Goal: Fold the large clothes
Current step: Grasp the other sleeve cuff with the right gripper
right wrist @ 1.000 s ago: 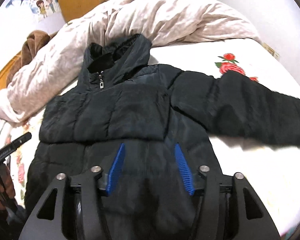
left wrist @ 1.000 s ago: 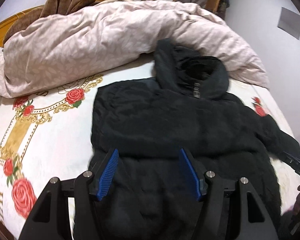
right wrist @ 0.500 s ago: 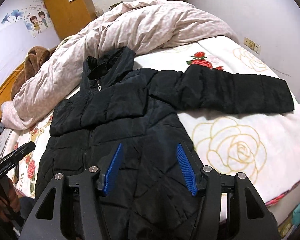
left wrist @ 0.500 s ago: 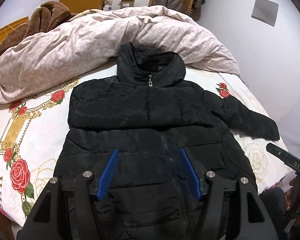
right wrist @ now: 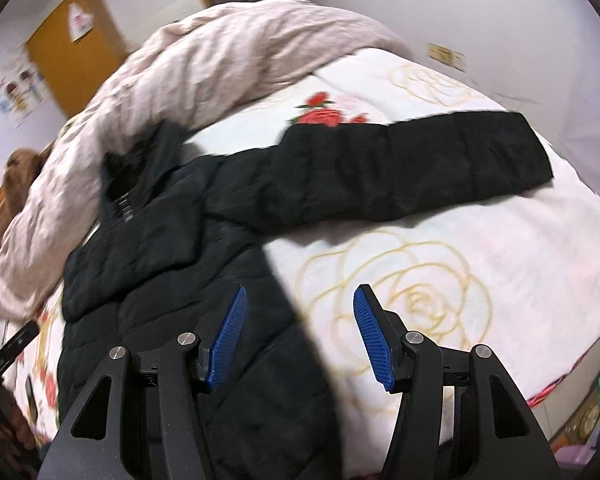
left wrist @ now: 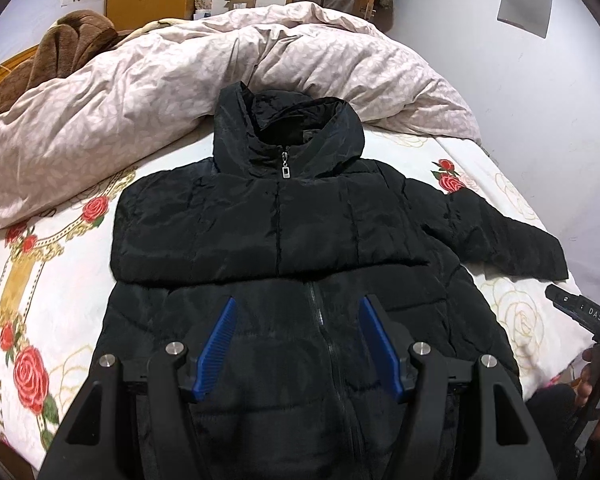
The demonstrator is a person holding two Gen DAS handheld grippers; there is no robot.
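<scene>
So there's 1 black puffer jacket [left wrist: 284, 240] lying front-up and zipped on the bed sheet [left wrist: 60, 280], the white one with the roses, hood [left wrist: 288, 132] pointing at the far end and resting against 1 bunched-up pinkish duvet [left wrist: 180, 76]; 1 brown blanket [left wrist: 60, 44] is heaped at the far left corner.

The left gripper [left wrist: 298, 344] hangs above the lower front of the jacket, zipper line running up roughly between its 2 blue pads [left wrist: 216, 348]; jaws are spread apart with nothing pinched, and I can't see them touching the fabric.

The right gripper [right wrist: 300, 336] sits over the jacket's right-hand edge near the hem; in its own view the left pad is over black fabric and the other is over bare sheet with a big gold rose outline; jaws spread too, nothing between them. That view is motion-blurred so small stuff is hard to read.

Only 1 sleeve [right wrist: 400, 172] is visible stretched out, lying flat across the sheet off to the right, well beyond the right gripper's fingertips; on the other side the shoulder edge looks tucked in and I can't tell where that sleeve is.

Count: 1 jacket, 2 grippers, 1 duvet, 1 blanket; each wrist view also catches the other tool's black tip at its edge, with a bit of hand [left wrist: 596, 392] on it.
</scene>
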